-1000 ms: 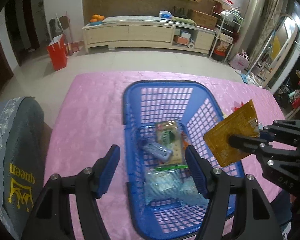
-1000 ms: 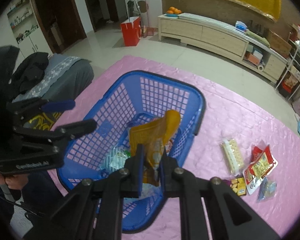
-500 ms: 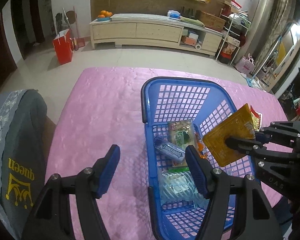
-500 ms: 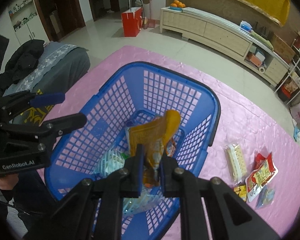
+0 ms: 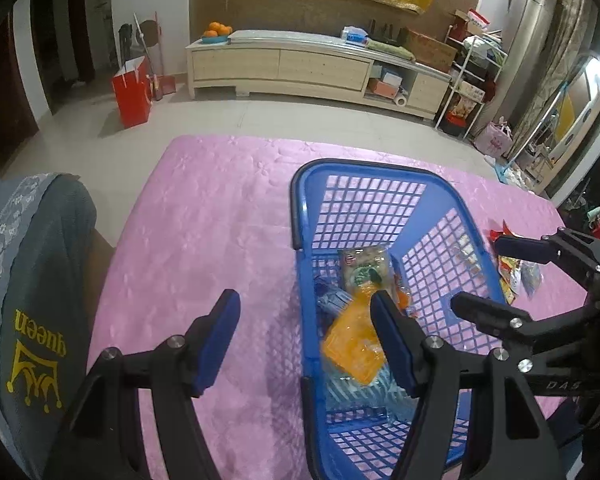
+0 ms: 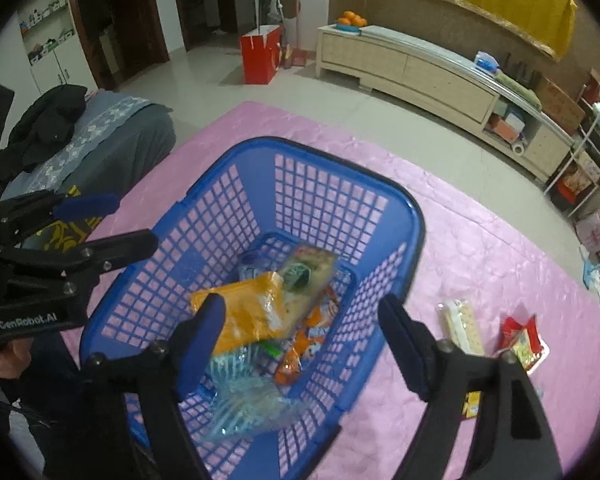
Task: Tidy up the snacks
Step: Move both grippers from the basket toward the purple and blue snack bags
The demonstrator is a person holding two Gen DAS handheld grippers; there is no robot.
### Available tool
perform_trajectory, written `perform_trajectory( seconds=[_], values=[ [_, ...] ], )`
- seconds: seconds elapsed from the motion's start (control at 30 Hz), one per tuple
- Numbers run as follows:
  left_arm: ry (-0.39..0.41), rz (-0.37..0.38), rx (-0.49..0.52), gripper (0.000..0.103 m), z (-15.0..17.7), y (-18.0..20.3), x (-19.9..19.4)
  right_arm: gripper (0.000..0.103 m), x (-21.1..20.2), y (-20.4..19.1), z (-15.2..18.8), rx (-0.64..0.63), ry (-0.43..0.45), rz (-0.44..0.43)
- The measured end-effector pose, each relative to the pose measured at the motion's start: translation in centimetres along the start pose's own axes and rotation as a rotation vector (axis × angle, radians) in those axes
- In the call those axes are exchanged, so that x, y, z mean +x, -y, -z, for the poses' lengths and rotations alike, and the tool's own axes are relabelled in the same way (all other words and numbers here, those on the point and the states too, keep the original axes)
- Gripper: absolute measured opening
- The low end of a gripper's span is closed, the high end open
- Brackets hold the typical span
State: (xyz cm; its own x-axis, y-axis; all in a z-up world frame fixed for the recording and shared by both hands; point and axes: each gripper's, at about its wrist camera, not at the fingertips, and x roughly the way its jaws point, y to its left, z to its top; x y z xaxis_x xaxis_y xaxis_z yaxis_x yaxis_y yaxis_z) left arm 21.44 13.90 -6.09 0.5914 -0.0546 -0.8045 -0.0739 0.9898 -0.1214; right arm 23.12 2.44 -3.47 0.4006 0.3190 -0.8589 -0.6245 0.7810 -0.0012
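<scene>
Blue basket: glossy plastic lattice. Orange packet: shiny crinkled film. Pink tablecloth: satiny embossed cloth. Far cabinet: pale wood.

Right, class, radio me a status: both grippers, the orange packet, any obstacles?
Left gripper open, empty. Right gripper open over basket. Orange packet lies in basket on other snacks. Nothing blocking.

Blue lattice-walled plastic basket; orange crinkly snack packet; pink quilted floral tablecloth; blue-padded black grippers.
</scene>
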Motion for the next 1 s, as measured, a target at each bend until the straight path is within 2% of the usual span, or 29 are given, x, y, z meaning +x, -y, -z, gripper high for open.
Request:
perform_trajectory(
  seconds=[0.23,0.33,0.4,0.5,0.63,0.7,0.87,1.0],
  values=[
    [0.055,0.011,0.093,0.066,0.5,3.7,-2.2,0.082,-4.4,1.6,2.6,0.027,0.112,0.059],
    [0.076,0.017,0.131,0.072,0.6,5.7,-2.9,0.082,-6.2,2.7,4.0,0.027,0.145,0.123],
    [0.089,0.023,0.15,0.089,0.6,6.8,-3.2,0.082,-7.9,3.7,5.2,0.011,0.191,0.19],
    [0.094,0.044,0.181,0.09,0.5,9.1,-3.5,0.082,-9.8,5.7,6.8,0.039,0.214,0.25],
    [0.088,0.066,0.234,0.09,0.2,13.1,-3.3,0.082,-11.7,9.0,8.5,0.102,0.194,0.275],
    [0.086,0.078,0.253,0.095,0.3,14.8,-3.0,0.082,-12.3,10.7,9.3,0.132,0.179,0.286],
    [0.071,0.124,0.312,0.095,0.2,19.9,-1.7,0.083,-13.1,14.1,11.4,0.182,0.157,0.304],
    [0.044,0.161,0.357,0.102,0.4,23.5,-0.2,0.083,-13.4,16.8,13.3,0.224,0.136,0.319]
  ],
)
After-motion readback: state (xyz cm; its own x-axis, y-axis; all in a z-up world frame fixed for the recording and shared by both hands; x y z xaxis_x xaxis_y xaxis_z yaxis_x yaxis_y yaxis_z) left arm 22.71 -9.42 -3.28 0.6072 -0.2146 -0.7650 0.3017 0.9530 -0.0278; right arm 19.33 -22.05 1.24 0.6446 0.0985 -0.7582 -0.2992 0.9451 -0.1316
